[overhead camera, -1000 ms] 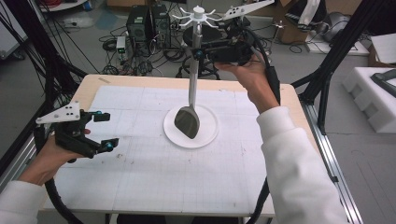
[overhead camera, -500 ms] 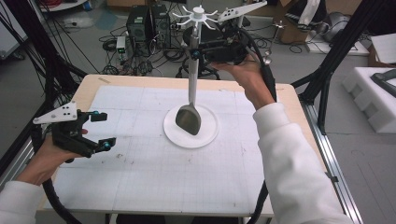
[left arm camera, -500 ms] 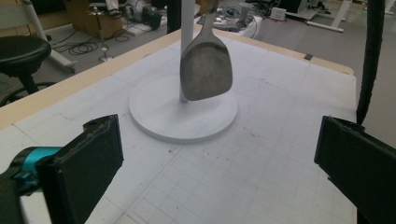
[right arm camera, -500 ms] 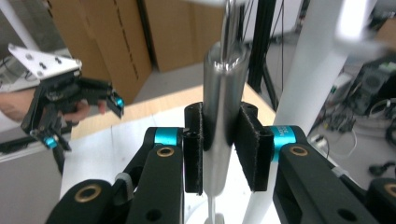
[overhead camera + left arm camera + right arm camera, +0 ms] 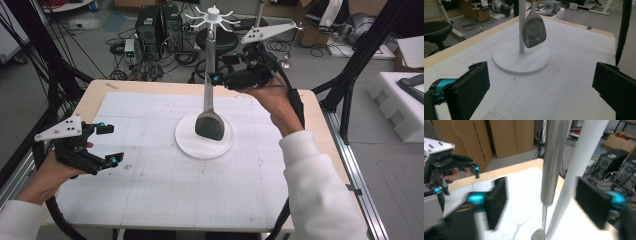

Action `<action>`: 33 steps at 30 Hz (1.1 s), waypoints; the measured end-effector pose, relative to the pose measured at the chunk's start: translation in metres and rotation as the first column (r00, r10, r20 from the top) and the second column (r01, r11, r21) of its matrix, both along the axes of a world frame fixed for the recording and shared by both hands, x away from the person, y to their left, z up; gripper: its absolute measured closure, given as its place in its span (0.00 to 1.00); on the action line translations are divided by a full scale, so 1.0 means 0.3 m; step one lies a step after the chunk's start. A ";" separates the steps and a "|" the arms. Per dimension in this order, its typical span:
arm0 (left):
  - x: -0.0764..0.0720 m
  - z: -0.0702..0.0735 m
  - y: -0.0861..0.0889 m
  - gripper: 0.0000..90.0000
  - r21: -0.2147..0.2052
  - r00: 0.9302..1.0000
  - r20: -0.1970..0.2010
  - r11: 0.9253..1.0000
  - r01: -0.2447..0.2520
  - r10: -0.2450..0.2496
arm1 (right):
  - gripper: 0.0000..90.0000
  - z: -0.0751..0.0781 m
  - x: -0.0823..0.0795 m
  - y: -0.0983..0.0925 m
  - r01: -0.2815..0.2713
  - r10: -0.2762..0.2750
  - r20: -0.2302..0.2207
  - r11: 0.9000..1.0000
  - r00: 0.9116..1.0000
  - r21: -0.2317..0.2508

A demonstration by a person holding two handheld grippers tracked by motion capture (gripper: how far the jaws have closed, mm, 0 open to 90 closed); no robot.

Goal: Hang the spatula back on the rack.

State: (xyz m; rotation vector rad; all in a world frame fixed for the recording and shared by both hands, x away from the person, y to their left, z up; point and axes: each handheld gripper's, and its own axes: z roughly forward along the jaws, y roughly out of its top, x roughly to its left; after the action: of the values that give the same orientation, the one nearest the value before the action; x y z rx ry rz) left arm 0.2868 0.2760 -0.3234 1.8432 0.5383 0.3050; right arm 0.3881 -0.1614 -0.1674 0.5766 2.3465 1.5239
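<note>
Right gripper view: right gripper (image 5: pixel 541 205) has just opened wide, pads off the spoon (image 5: pixel 554 160), whose handle runs upright between the jaws beside the stand pole (image 5: pixel 579 170), bowl over the white base (image 5: pixel 185 145); its hang point is cut off; left gripper (image 5: pixel 102 145) is open, far left.

left gripper (image 5: pixel 102 145): fingers apart, low | right gripper (image 5: pixel 220 79): raised, fingers just opened wide

A metal spatula (image 5: pixel 209 120) hangs against the white stand's base (image 5: pixel 187 145).
</note>
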 end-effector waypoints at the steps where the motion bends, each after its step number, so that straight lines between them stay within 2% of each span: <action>1: -0.001 -0.001 0.001 0.02 -0.001 1.000 0.002 1.000 0.000 0.000 | 0.17 -0.008 -0.015 -0.009 0.001 -0.001 0.009 1.000 1.000 0.008; 2: -0.003 -0.003 0.001 0.02 -0.006 1.000 0.005 1.000 -0.001 0.001 | 0.16 -0.015 -0.026 -0.018 -0.009 0.009 0.018 1.000 1.000 0.015; 3: -0.005 -0.006 0.002 0.02 -0.013 1.000 0.005 1.000 0.000 0.000 | 0.11 -0.025 -0.041 -0.030 -0.019 0.018 0.029 1.000 0.999 0.024; 5: -0.009 -0.011 0.000 0.02 -0.002 1.000 0.010 1.000 -0.001 0.001 | 0.00 -0.045 -0.070 -0.052 -0.003 0.002 0.042 1.000 0.999 0.027; 7: -0.014 -0.016 -0.002 0.02 -0.004 1.000 0.014 1.000 -0.002 0.003 | 0.00 -0.070 -0.100 -0.078 -0.013 0.011 0.051 0.999 0.999 0.047; 10: -0.020 -0.028 0.003 0.02 -0.023 1.000 0.023 1.000 -0.009 0.009 | 0.00 -0.111 -0.150 -0.118 0.004 -0.007 0.066 0.999 0.998 0.039; 12: -0.025 -0.037 0.009 0.02 -0.034 0.999 0.029 0.999 -0.015 0.016 | 0.00 -0.142 -0.182 -0.150 0.008 -0.013 0.074 0.998 0.997 0.064; 19: -0.042 -0.069 0.021 0.02 -0.056 0.999 0.049 0.998 -0.014 0.017 | 0.00 -0.284 -0.271 -0.270 0.057 -0.067 0.087 0.992 0.994 0.111; 26: -0.049 -0.115 0.028 0.02 -0.076 0.998 0.049 0.997 -0.026 0.030 | 0.00 -0.410 -0.334 -0.363 0.102 -0.115 0.089 0.984 0.989 0.144; 31: -0.062 -0.150 0.035 0.02 -0.070 0.998 0.052 0.997 -0.037 0.041 | 0.00 -0.503 -0.373 -0.412 0.130 -0.143 0.083 0.981 0.986 0.143; 33: -0.068 -0.158 0.034 0.02 -0.079 0.998 0.053 0.996 -0.039 0.043 | 0.00 -0.538 -0.385 -0.426 0.148 -0.160 0.083 0.980 0.984 0.136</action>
State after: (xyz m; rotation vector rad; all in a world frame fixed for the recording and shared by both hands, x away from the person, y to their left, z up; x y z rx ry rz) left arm 0.2664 0.2863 -0.3708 1.7451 0.5433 0.3561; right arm 0.2727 -0.2893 -0.3289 0.6856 2.0930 1.6036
